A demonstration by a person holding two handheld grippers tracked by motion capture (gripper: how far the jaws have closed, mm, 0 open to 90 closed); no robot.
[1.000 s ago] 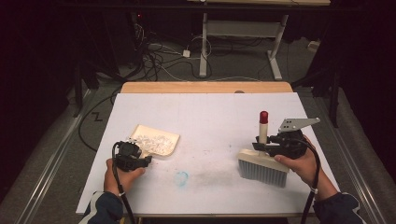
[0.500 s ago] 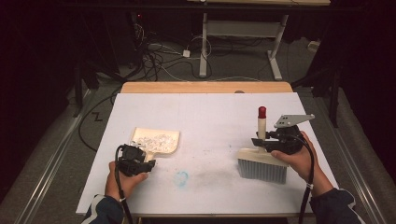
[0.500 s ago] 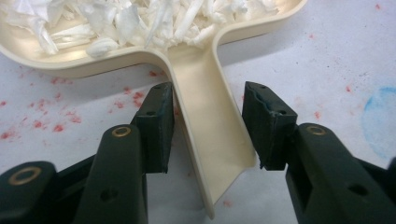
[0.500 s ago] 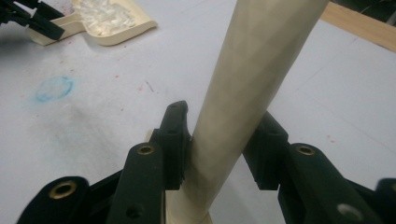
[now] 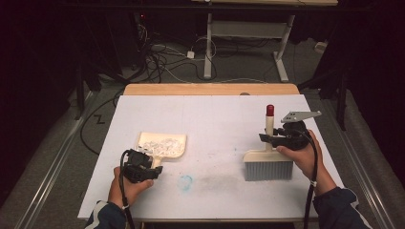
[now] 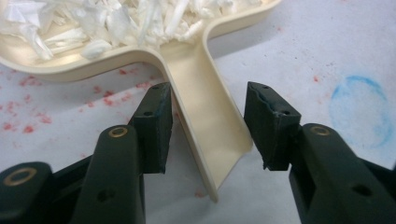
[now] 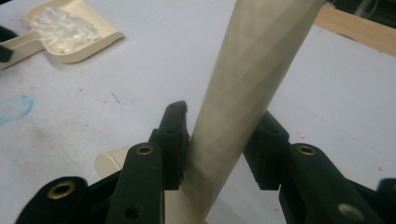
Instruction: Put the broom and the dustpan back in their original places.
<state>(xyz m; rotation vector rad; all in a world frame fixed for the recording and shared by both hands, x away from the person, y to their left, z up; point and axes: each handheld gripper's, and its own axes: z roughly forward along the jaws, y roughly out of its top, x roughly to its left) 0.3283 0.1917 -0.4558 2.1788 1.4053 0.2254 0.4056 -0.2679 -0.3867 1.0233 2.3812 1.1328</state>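
One dustpan (image 5: pixel 162 144), one brush (image 5: pixel 268 162) and two tools are seen on the white surface (image 5: pixel 215 119). The dustpan is laid at the left of the surface, and a heap of white shreds (image 5: pixel 160 142) is held in its tray. In the left gripper view the shreds (image 6: pixel 112 21) are shown as torn strips piled against the tray's back wall, and the pan's handle (image 6: pixel 205 116) is seen running down between the jaws of the left tool (image 6: pixel 210 126), which is spread apart with a gap on either side of the handle. A blue smudge (image 6: pixel 359 107) and red specks are marked on the surface beside it. The brush is stood bristles down at the right, its red-tipped handle upright. In the right gripper view the right tool (image 7: pixel 219 149) is clenched on the brush handle (image 7: pixel 243 93), both pads pressed against it.
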